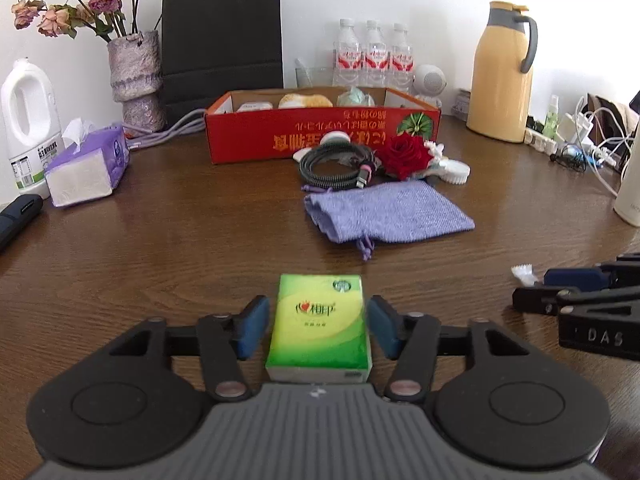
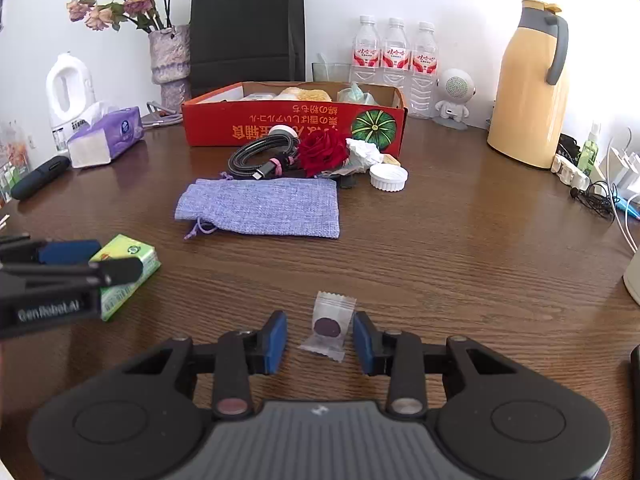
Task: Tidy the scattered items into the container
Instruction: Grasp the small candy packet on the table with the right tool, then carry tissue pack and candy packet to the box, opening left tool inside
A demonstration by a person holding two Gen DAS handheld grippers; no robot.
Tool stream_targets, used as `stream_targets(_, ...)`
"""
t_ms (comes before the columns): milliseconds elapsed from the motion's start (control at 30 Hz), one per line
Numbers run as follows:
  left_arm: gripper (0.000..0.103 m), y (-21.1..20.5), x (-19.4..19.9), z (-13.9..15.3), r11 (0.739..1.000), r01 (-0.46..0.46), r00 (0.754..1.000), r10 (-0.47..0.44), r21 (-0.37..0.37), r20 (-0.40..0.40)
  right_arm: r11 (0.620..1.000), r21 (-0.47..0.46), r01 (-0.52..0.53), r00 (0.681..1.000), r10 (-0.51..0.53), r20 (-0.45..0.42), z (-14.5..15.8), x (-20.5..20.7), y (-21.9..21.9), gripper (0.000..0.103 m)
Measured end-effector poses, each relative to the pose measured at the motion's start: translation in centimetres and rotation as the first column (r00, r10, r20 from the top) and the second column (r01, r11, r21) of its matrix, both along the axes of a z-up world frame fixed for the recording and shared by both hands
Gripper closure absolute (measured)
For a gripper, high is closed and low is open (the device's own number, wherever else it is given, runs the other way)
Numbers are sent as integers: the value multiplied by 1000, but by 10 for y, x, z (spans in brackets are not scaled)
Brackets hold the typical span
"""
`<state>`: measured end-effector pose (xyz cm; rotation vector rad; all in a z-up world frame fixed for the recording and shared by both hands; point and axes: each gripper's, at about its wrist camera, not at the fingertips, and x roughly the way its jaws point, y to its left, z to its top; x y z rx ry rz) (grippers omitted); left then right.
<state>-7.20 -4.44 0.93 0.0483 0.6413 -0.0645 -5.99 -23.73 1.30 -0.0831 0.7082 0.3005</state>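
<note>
A green pocket tissue pack (image 1: 320,328) lies flat on the wooden table between the blue pads of my left gripper (image 1: 318,306). The pads stand open, with a slim gap on each side of the pack. In the right wrist view a small clear sachet (image 2: 329,326) with a dark disc lies between the pads of my right gripper (image 2: 320,322), also open and not touching it. The red cardboard box (image 1: 320,132) stands at the back with a few items inside. In front of it lie a purple pouch (image 1: 388,210), a coiled cable (image 1: 336,164), a red rose (image 1: 406,154) and a white cap (image 2: 388,178).
A yellow thermos jug (image 1: 500,76) stands back right beside chargers and cords (image 1: 588,140). A purple tissue box (image 1: 88,164), a white detergent jug (image 1: 28,120) and a flower vase (image 1: 136,76) stand back left. A black bag (image 1: 222,36) and water bottles (image 1: 374,56) stand behind the box.
</note>
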Motion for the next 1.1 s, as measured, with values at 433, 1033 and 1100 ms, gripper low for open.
stream_targets(433,57,-3,-1,-1,998,56,998,-56,-15,-21,999,10,45,998,-45,33,-4,-6,-1,63)
stream_targets(1033,58,-2,-51,35,1000,12,965,-10,-5,261,999,29,28,960,-35,278,28,-47,16,91)
stream_targets(1100,57,-4,-55,36,1000,5,951,-7,6,309,999,46,11,945,-26,327,32,-54,19,91)
